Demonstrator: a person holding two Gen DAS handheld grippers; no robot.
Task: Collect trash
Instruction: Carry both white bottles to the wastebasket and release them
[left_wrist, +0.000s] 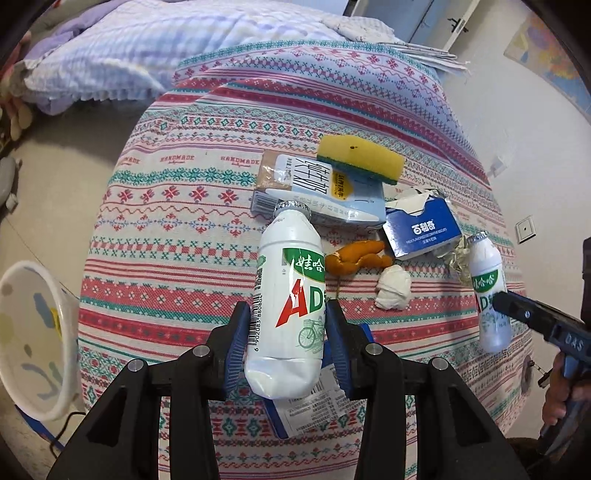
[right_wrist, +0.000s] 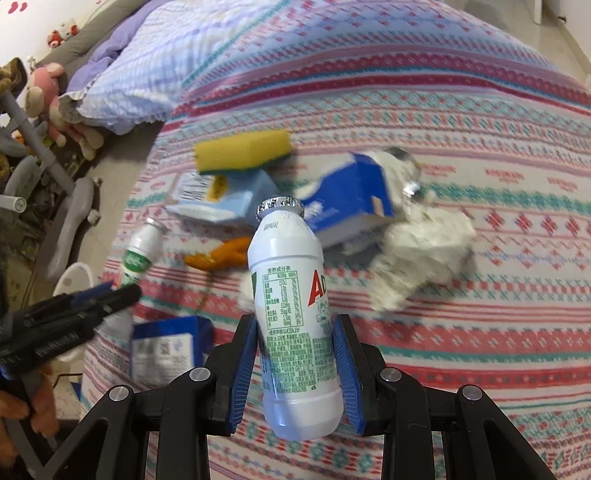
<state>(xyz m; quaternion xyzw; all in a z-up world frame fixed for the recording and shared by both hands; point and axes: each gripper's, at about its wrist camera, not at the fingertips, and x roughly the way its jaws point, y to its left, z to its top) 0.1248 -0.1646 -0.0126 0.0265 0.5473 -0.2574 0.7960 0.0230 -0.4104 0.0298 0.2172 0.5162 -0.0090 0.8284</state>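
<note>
Bedroom desk with a bright patterned cloth (left_wrist: 155, 236) and trash.
Left tongs (left_wrist: 288, 321) and right tongs (right_wrist: 295, 339) each squeeze one AD milk bottle (left_wrist: 286, 295) (right_wrist: 295, 314), lifted above the desk, likely headed for the bin (left_wrist: 33, 339).

Patterned tablecloth (left_wrist: 177, 206) in red, teal and white bands covers the surface, "HANDMADE" printed on one band. Beyond its far edge: lilac checked quilt (left_wrist: 147, 48). Stuffed toys (right_wrist: 44, 99) piled on the floor at left. Grey floor (left_wrist: 66, 155). White wall (left_wrist: 524, 122) with a socket (left_wrist: 525, 229).
</note>
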